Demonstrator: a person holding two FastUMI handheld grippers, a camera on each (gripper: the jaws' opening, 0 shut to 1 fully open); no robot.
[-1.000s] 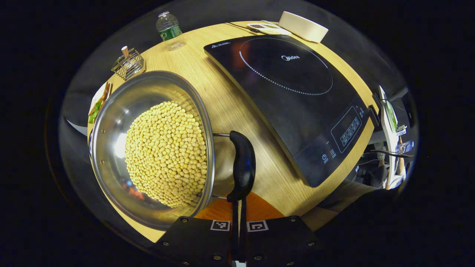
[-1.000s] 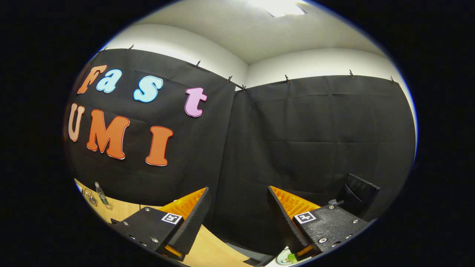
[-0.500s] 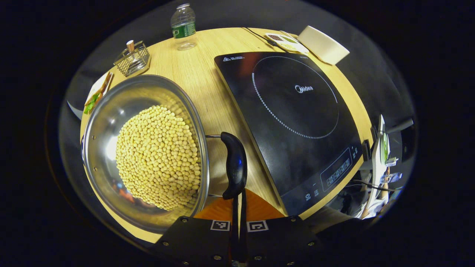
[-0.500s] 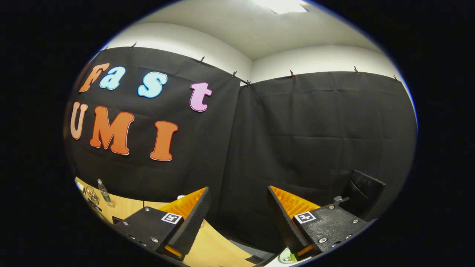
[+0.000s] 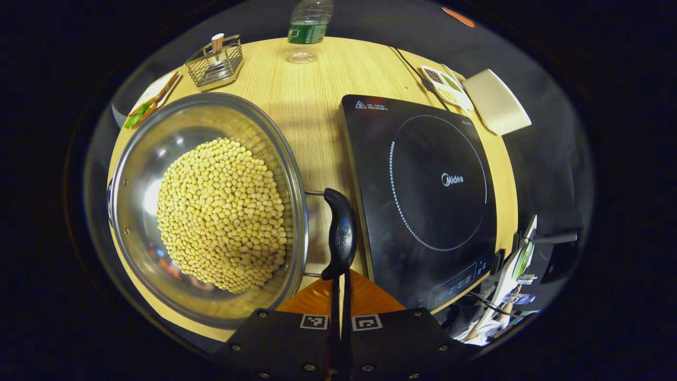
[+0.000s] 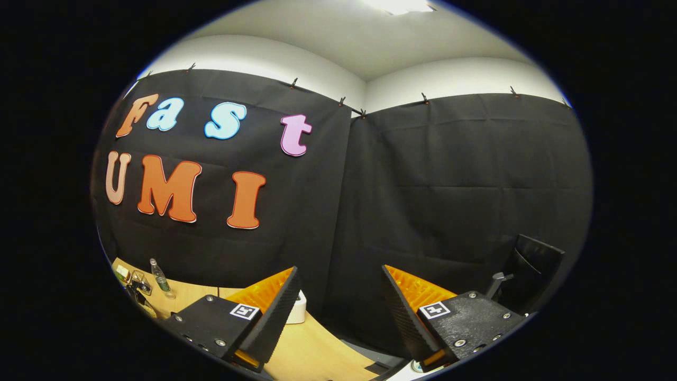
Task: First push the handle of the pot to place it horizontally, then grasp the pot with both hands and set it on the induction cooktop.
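Note:
A steel pot (image 5: 153, 153) heaped with yellow soybeans (image 5: 219, 211) stands on the wooden table (image 5: 317, 121) at the left of the left gripper view. Its black loop handle (image 5: 342, 233) sticks out toward the black induction cooktop (image 5: 423, 201) on the right. My left gripper (image 5: 341, 283) is shut, with its tips against the lower end of that handle. In the right gripper view, my right gripper (image 6: 338, 301) is open and holds nothing; it is raised above the table and points at the booth wall.
A water bottle (image 5: 305, 29), a wire holder (image 5: 214, 61) and a plate with a sandwich (image 5: 151, 98) stand along the far edge. A small seasoning tray (image 5: 444, 87) and a white box (image 5: 497, 103) lie beyond the cooktop. A black chair (image 6: 531, 270) stands at the right.
My left gripper has swung round with its tips on the handle; the cooktop now lies squarer and closer beside the handle. The right gripper drifted slightly and stays open.

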